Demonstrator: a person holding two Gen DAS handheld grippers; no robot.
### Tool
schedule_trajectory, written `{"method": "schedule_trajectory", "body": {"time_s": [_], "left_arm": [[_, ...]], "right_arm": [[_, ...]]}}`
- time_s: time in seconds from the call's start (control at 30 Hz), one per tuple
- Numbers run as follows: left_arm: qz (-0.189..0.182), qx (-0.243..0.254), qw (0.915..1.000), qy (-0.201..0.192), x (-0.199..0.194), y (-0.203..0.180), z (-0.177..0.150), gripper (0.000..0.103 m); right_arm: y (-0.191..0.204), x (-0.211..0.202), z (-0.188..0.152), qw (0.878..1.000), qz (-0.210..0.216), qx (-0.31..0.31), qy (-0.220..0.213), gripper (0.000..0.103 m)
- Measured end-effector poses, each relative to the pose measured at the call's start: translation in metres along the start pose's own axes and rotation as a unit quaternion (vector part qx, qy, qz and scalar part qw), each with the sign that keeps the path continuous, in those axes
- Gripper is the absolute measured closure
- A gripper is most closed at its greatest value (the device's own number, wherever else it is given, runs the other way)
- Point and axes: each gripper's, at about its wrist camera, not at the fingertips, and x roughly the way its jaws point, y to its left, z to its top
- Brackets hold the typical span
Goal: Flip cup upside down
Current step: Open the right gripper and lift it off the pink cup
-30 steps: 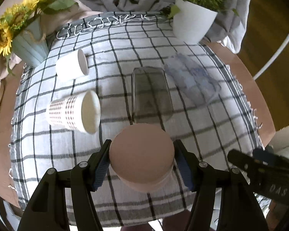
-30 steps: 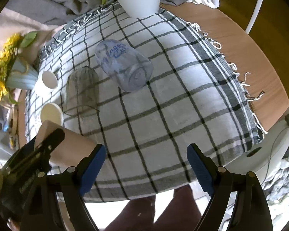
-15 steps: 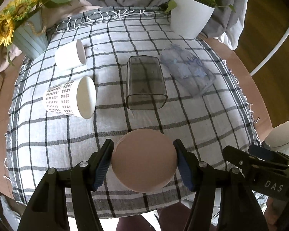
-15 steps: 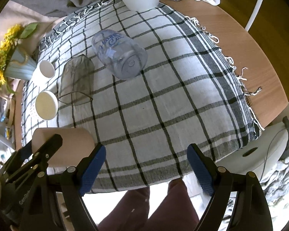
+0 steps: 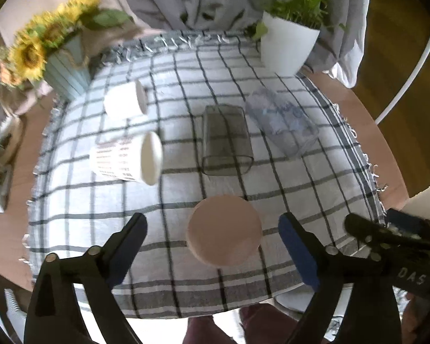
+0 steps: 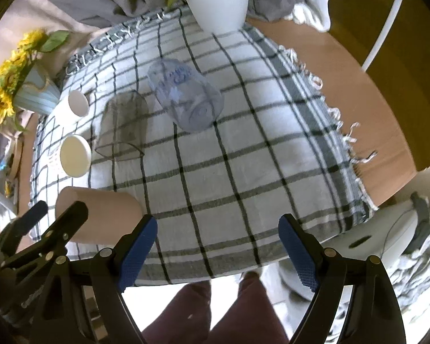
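Note:
A pink cup (image 5: 224,238) stands upside down on the checked cloth near the front edge, flat base up; it also shows in the right wrist view (image 6: 100,215). My left gripper (image 5: 212,246) is open, its blue pads wide apart on either side of the cup and clear of it. My right gripper (image 6: 217,249) is open and empty, above the front edge of the table to the right of the pink cup. It shows at the right edge of the left wrist view (image 5: 392,243).
On the checked cloth (image 5: 300,195) lie a dotted white cup (image 5: 126,159), a plain white cup (image 5: 124,101), a smoky glass (image 5: 226,140) and a clear printed glass (image 5: 283,126), all on their sides. A sunflower vase (image 5: 63,71) stands back left, a white plant pot (image 5: 286,44) back right.
My left gripper has opened and let go of the pink cup, which now stands upside down on the cloth. The gripper has drawn back a little. The right gripper stays open.

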Motion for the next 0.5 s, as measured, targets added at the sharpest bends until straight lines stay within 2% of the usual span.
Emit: {"method": "schedule_trajectory", "body": {"time_s": [0.13,0.27,0.5], "left_arm": [[0.035,-0.014,0.999,-0.026,-0.024,0.005,-0.008,0.003],[0.049,-0.048,0.9971,-0.033,-0.041,0.017,-0.017,0.002],[0.082,-0.098,0.9902,-0.057,-0.068,0.038,-0.037,0.001]], "right_arm": [[0.003,-0.024,-0.002,0.999,-0.009,-0.022,-0.034,0.012],[0.008,-0.054,-0.009,0.996,-0.008,-0.041,-0.081,0.011],[0.024,-0.095,-0.027,0.981,0.011,-0.063,-0.183,0.009]]}}
